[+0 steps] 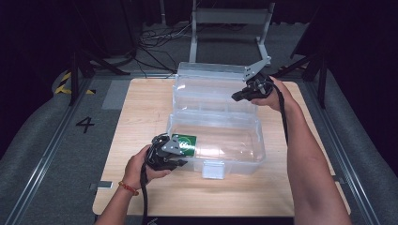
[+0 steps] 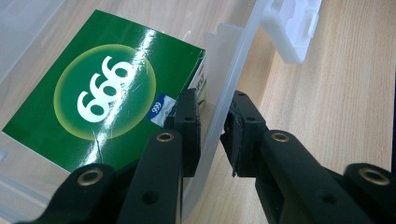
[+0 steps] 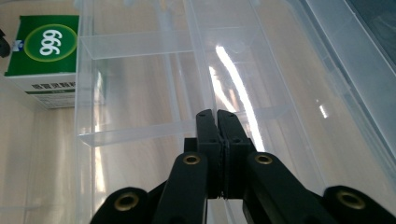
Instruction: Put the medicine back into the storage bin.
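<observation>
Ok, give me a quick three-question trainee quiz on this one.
1. True or false: the green pack lies outside the clear box.
2. What stands between the jaws of the left gripper? A) the box's wall B) the pack C) a cable
3. Fill in: the jaws of the right gripper are ____.
Key: 1 false; 2 A; 3 shut.
</observation>
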Available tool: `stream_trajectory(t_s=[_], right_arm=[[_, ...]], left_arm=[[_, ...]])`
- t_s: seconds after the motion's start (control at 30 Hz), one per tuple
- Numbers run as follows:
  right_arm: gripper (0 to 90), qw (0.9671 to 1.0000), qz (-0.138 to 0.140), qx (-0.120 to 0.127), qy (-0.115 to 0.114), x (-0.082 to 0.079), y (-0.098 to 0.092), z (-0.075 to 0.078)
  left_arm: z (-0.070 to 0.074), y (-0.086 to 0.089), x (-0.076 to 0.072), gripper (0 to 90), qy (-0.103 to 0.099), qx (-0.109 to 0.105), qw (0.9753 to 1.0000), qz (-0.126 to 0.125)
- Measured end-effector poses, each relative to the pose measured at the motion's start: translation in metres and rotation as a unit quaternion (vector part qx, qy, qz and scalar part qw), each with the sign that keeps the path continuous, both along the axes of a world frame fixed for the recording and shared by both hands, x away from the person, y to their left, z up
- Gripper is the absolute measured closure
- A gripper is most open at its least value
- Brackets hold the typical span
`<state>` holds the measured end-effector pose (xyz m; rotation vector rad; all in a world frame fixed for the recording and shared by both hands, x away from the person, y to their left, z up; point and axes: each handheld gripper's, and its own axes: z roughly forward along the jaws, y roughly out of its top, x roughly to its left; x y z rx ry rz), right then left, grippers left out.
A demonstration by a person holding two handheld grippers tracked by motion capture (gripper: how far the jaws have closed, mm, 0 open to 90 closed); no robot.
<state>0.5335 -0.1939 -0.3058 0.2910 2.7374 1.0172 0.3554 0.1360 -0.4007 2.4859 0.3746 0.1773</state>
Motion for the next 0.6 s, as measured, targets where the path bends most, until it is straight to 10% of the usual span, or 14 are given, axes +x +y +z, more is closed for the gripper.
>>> stream_trajectory(t_s=[0.6], right_arm=[[89.7, 0.9995, 0.020, -0.007, -0.023, -0.025, 0.004, 0.014]], left_arm=[[-0.002, -0.003, -0.001, 75.2, 0.003, -0.003, 1.0000, 0.007]])
